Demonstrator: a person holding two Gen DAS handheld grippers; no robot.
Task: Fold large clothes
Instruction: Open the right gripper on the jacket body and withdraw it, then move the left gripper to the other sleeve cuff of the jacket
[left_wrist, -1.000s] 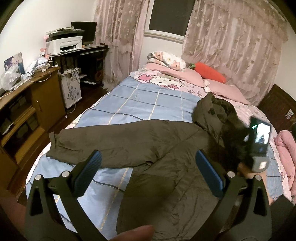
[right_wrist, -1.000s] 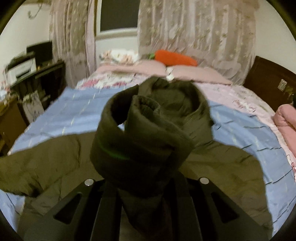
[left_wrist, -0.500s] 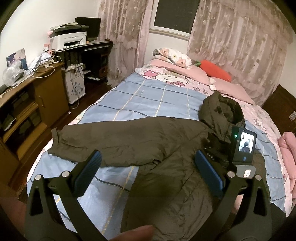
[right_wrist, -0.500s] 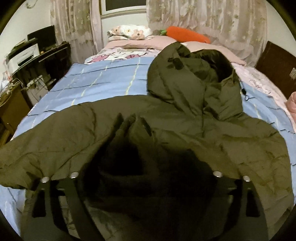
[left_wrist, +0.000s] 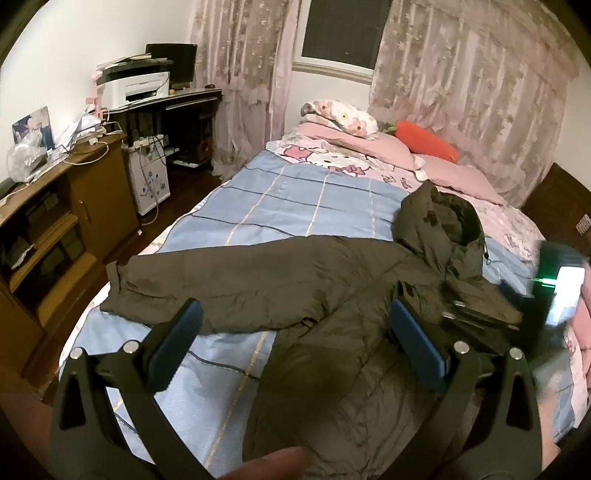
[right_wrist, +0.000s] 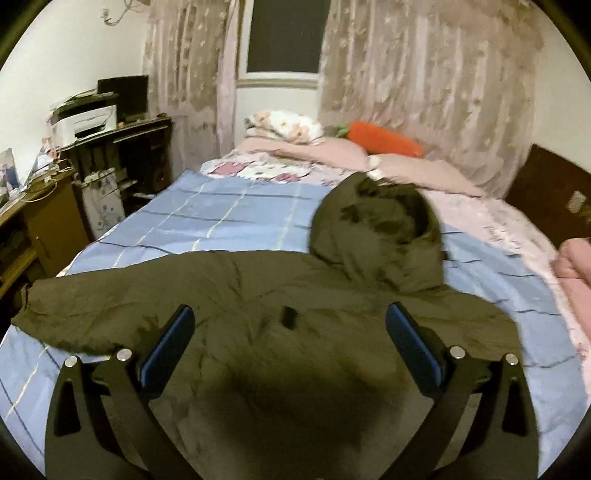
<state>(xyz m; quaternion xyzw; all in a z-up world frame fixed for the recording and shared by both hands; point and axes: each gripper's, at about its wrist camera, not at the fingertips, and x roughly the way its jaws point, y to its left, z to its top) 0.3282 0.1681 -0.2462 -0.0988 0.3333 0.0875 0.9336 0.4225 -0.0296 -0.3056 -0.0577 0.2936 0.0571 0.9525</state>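
A dark olive hooded jacket (left_wrist: 332, 306) lies spread on the blue checked bedspread (left_wrist: 295, 199). Its left sleeve (left_wrist: 192, 284) stretches toward the bed's left edge and its hood (left_wrist: 439, 225) points at the pillows. In the right wrist view the same jacket (right_wrist: 280, 295) fills the foreground, hood (right_wrist: 376, 229) up and to the right. My left gripper (left_wrist: 295, 339) hangs open above the jacket's lower body. My right gripper (right_wrist: 288, 332) stands wide open over the jacket's chest, nothing between its fingers. Its blurred body with a lit screen (left_wrist: 550, 291) shows at the right of the left wrist view.
Pink pillows (left_wrist: 369, 144) and an orange carrot-shaped cushion (left_wrist: 428, 142) lie at the head of the bed. A wooden cabinet (left_wrist: 66, 206) and a desk with a printer (left_wrist: 133, 85) stand along the left wall. A dark headboard (right_wrist: 554, 206) rises at the right.
My right gripper was shut on a bunched fold of the jacket and has let go. It now stands open and has drawn back and up; the jacket lies flat.
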